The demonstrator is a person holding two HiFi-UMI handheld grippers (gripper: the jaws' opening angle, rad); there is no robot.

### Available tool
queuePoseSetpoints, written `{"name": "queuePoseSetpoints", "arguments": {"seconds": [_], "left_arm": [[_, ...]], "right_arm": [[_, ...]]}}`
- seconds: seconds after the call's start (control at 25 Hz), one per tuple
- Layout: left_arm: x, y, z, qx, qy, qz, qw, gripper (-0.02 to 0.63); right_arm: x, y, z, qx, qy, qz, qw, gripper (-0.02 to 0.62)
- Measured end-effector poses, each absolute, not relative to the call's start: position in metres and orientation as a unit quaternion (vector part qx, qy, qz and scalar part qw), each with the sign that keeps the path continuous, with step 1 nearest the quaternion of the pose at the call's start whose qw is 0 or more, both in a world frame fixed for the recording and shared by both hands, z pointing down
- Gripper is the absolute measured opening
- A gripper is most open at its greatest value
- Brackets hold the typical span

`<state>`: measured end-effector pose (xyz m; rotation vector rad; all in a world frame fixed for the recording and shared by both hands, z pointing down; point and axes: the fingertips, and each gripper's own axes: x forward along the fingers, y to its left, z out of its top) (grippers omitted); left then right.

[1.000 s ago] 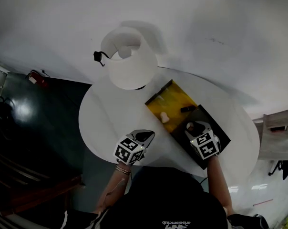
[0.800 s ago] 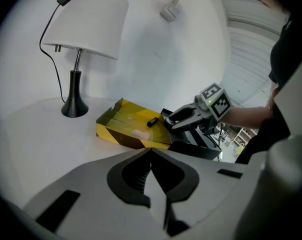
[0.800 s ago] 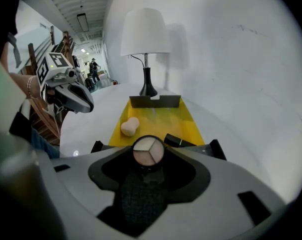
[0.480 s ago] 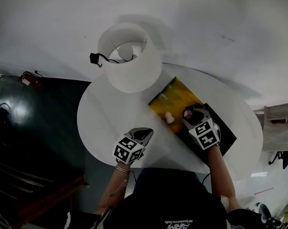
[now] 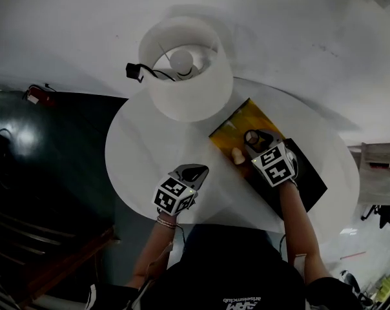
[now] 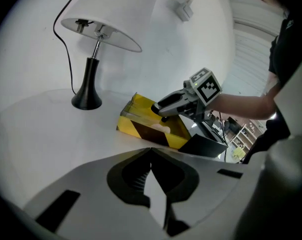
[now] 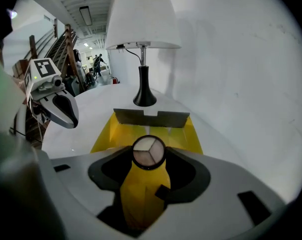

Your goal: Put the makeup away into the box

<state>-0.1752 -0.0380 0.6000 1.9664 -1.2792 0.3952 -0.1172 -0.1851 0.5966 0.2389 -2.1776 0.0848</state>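
Fingers of the right gripper clamped on a small round black-rimmed makeup compact with three pale powder wedges, face of the compact toward the camera, held over the near end of the open yellow translucent rectangular box; can't tell if it touches the box floor. Grey flap stands across the box's far end. Left gripper jaws pressed together, nothing between them, hanging over the round white table, well apart from the box on its left side. Small cream-coloured rounded item sits in the box by its near wall, just beside the right gripper. Flat black rectangular lid lies on the table touching the box's right side, under the right forearm. White drum-shade lamp with black stem and round black base stands upright on the table beyond the box, black cord running from the shade. Person's arms reach in from the bottom of the head view
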Motion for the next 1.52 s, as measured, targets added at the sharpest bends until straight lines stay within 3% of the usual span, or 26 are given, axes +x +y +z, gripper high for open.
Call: {"name": "queuePoseSetpoints", "arguments": {"seconds": [0.6,1.08,1.52], "left_arm": [[-0.199,-0.036,0.603,0.742,-0.526,0.129,0.396,0.018],[-0.197,-0.044,0.605,0.742,-0.519,0.119,0.407,0.018],[-0.206,-0.046,0.601,0.738,-0.532,0.105,0.401,0.018]], "right_arm": [[-0.152,-0.214,0.62,0.089,-0.881,0.047,0.463,0.227],[-0.169,-0.217,0.634,0.035,-0.854,-0.024,0.518,0.227],[-0.177,-0.216,0.638,0.033,-0.852,0.021,0.522,0.227]]}}
